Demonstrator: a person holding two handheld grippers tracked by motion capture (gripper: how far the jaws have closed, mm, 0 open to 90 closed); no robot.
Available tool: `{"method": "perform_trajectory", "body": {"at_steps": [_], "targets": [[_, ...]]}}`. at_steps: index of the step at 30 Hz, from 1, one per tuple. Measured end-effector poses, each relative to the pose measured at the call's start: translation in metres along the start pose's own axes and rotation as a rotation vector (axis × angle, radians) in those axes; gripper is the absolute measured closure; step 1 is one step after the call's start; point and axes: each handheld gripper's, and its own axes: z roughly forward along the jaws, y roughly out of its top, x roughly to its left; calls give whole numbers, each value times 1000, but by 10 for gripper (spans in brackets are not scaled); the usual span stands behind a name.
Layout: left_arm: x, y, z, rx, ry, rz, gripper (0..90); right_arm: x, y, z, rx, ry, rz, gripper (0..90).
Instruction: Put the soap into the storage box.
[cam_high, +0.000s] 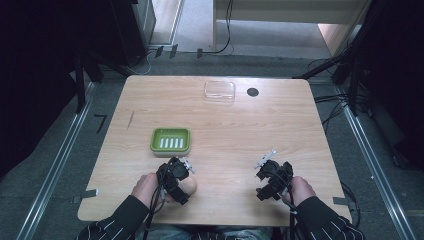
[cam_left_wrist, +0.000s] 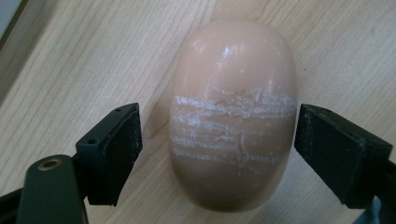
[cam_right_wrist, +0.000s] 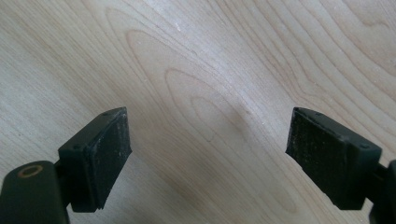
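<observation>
Wooden table (cam_high: 225, 125) — soap bar (cam_left_wrist: 233, 116) between left gripper's (cam_left_wrist: 217, 149) parted jaws, right gripper's (cam_right_wrist: 208, 154) jaws wide.

The place looked like a lab or recording room: a bare wooden table (cam_high: 220, 130) stood on grey carpet between metal floor rails (cam_high: 55, 165), dark stands (cam_high: 80, 75) flanked it, and loose cables (cam_high: 330, 107) trailed across the floor behind and beside it

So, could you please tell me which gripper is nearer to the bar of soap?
Left. The left gripper straddles the soap, one jaw on each side. The right gripper sits well off to the soap's right, over bare table.
</observation>
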Motion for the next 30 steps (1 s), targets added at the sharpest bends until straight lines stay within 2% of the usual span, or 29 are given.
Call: {"method": "perform_trajectory", "body": {"at_steps": [5, 13, 20, 26, 30], "targets": [[1, 1, 1, -14, -13, 6, 211, 0, 0, 0, -3, 1, -1, 143], [1, 1, 4, -8, -23, 18, 245, 0, 0, 0, -3, 0, -1, 143], [0, 2, 6, -4, -30, 28, 324, 0, 0, 0, -3, 0, 0, 143], [0, 1, 6, -16, -27, 32, 330, 0, 0, 0, -4, 0, 0, 143], [-2, 0, 6, -19, -19, 52, 333, 0, 0, 0, -4, 1, 4, 143]]}}
